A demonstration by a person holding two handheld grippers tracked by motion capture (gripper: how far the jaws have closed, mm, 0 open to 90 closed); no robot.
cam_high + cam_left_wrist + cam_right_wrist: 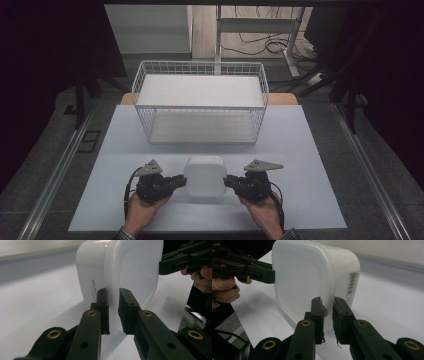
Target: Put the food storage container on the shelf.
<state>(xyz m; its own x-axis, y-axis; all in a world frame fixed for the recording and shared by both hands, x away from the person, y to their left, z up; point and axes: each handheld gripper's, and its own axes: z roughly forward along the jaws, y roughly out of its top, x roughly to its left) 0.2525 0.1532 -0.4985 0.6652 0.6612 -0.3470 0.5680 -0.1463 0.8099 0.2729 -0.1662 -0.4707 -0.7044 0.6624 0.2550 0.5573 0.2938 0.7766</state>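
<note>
Near edge of table, left: the left hand (142, 210) comes in from the bottom of the high view and holds the left gripper (181, 181), which points rightward at the white container (205, 176).
Left gripper state: in the left gripper view its two black jaws are nearly together, pinching the container's rim (113, 312) between their pads; the thin translucent lip fills the gap.
Table centre, near side: the white container sits on the pale table top (300, 145), between the two grippers and touching both. It is a rounded, translucent plastic tub; printed lettering shows on its side in the left gripper view, and a barcode label (352, 283) in the right gripper view.
Behind the container: a white wire basket rack (200, 100) with two tiers stands farther back on the table, well apart from the tub.
Near edge of table, right: the right hand (265, 212) holds the right gripper (229, 181), pointing leftward at the container.
Right gripper state: in the right gripper view its jaws are closed on the opposite rim of the container, pads pressing the lip from both sides; the pads look frayed at their edges.
</note>
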